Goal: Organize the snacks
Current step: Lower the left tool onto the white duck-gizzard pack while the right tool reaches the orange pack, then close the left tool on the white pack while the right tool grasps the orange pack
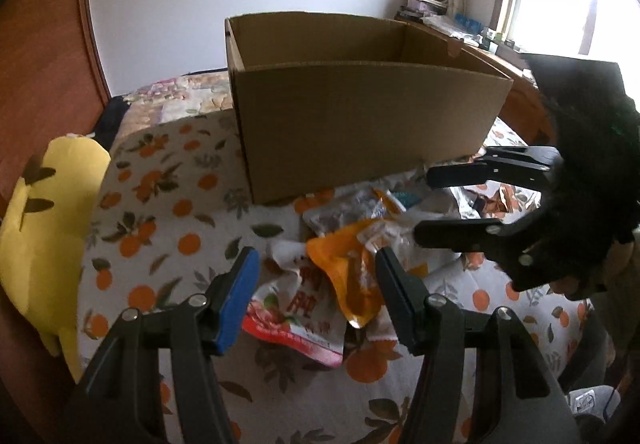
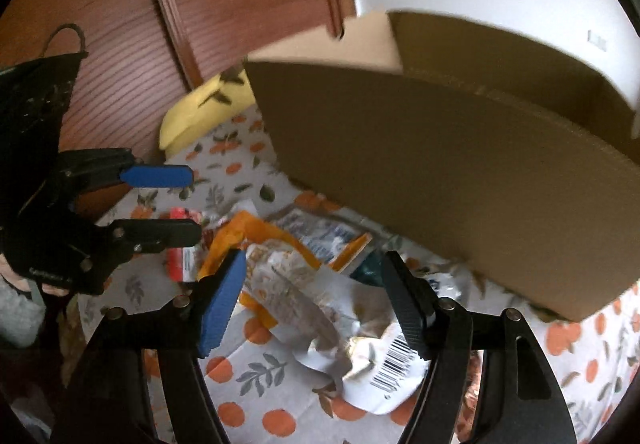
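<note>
An open brown cardboard box (image 1: 360, 116) stands on the orange-print cloth; it also shows in the right wrist view (image 2: 460, 172). In front of it lies a heap of snack packets: an orange pouch (image 1: 352, 264), a red-and-white packet (image 1: 296, 316), a silver-white packet with a barcode (image 2: 352, 332) and others. My left gripper (image 1: 316, 284) is open and empty just above the orange pouch and red packet; it also shows in the right wrist view (image 2: 192, 204). My right gripper (image 2: 312, 284) is open and empty over the silver packet; it also shows in the left wrist view (image 1: 424, 204).
A yellow plush toy (image 1: 48, 220) lies at the cloth's left edge by a wooden bed frame (image 1: 40, 44). A cluttered wooden desk (image 1: 460, 24) stands under the window behind the box. The orange-print cloth (image 1: 160, 204) lies bare left of the packets.
</note>
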Tool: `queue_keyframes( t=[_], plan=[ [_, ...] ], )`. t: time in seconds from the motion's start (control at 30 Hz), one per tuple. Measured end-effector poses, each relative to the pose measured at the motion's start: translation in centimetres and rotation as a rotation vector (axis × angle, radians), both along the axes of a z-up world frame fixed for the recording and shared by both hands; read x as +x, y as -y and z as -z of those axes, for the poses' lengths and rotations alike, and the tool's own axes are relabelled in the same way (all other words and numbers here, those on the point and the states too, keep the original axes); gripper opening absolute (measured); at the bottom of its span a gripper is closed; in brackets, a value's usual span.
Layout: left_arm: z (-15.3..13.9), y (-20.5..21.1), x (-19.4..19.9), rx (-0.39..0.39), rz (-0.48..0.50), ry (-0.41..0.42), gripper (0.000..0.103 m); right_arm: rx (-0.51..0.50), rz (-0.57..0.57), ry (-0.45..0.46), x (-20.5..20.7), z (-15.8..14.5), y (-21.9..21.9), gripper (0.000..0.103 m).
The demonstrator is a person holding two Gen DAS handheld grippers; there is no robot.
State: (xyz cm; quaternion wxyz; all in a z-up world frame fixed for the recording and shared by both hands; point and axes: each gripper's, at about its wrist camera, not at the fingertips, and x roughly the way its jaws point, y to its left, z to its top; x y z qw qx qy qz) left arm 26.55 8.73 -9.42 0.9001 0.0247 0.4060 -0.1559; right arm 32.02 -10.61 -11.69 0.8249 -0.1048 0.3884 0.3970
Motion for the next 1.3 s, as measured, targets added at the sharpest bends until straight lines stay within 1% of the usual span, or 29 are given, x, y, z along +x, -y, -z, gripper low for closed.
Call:
queue_keyframes(
  t=[0.1,0.2,0.27,0.4,0.5,0.77,0.97,1.03,1.1,1.13,1.2,1.3],
  plan=[
    [0.3,0.0,-0.1,-0.002,-0.008,-0.001,0.06,-0.017,-0.021,-0.019,0.5,0.6,-0.3,0.072],
    [0.5,-0.4,-0.1,-0.021,-0.023,-0.003,0.06,-0.03,-0.058,-0.075,1.1,1.2,-0.6,0.072],
    [0.7,-0.6,-0.3,-0.03,-0.029,-0.005,0.06,-0.053,-0.069,-0.095,1.1,1.8,-0.7,0.072],
    [1.4,-1.1,-0.9,-0.036,-0.041,-0.012,0.06,-0.068,-0.07,-0.109,0.2,2.0,0.0,0.072],
    [1.8,-1.1,-1.2,-0.024,-0.047,-0.016,0.06,-0.078,-0.059,-0.115,-0.7,2.1,0.6,0.072],
    [2.6,-0.8,-1.5,-0.012,-0.049,-0.024,0.06,-0.087,-0.014,-0.083,-2.9,2.2,1.9,0.072],
    [3.1,-0.3,-1.5,0.016,-0.052,-0.031,0.06,-0.126,0.023,-0.002,-3.5,2.9,1.2,0.072],
    [3.2,-0.1,-1.3,0.032,-0.05,-0.038,0.06,-0.161,0.026,0.046,-3.9,3.2,0.6,0.072],
    [3.4,0.1,-1.0,0.049,-0.051,-0.043,0.06,-0.184,0.028,0.075,-4.2,3.4,0.3,0.071],
    [3.5,0.2,-0.8,0.058,-0.05,-0.048,0.06,-0.182,0.033,0.074,-4.2,3.4,0.3,0.071],
    [3.6,0.4,-0.4,0.075,-0.047,-0.054,0.06,-0.169,0.047,0.066,-3.9,3.4,0.7,0.066],
    [3.7,0.5,0.2,0.106,-0.053,-0.065,0.06,-0.148,0.058,0.055,-3.7,3.4,1.2,0.063]
  ],
)
